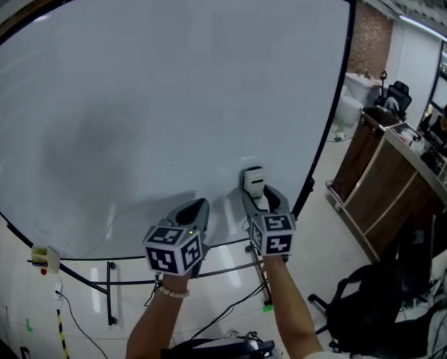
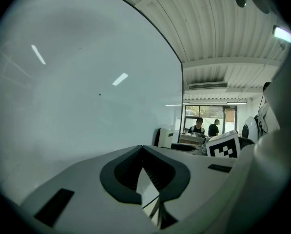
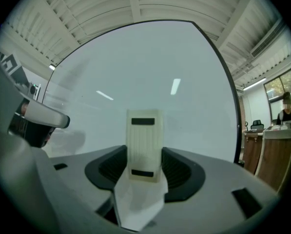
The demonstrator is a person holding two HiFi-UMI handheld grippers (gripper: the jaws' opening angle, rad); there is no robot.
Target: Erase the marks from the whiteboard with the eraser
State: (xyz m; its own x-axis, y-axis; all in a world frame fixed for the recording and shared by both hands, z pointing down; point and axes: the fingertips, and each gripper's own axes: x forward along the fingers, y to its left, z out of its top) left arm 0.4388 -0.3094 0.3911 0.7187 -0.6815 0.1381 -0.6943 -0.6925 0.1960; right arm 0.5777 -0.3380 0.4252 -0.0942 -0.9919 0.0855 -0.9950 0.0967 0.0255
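Note:
The big whiteboard [image 1: 156, 88] in its black frame fills most of the head view; I see only a faint grey smudge on it and no clear marks. One tiny dark dot [image 2: 100, 94] shows on the whiteboard [image 2: 77, 82] in the left gripper view. My right gripper [image 1: 259, 197] is shut on the cream eraser [image 1: 254, 179], which stands upright near the board's lower right. In the right gripper view the eraser [image 3: 144, 145] sticks up between the pads of the right gripper [image 3: 145, 167], in front of the whiteboard [image 3: 150, 72]. My left gripper [image 1: 195, 204] is beside it on the left, shut and empty [image 2: 142, 147].
A wooden counter [image 1: 388, 178] runs along the right, with a seated person [image 1: 440, 122] behind it. A black chair with a bag [image 1: 365, 305] stands at lower right. The board's stand legs [image 1: 111, 298] and a small yellowish object [image 1: 45, 258] are at lower left.

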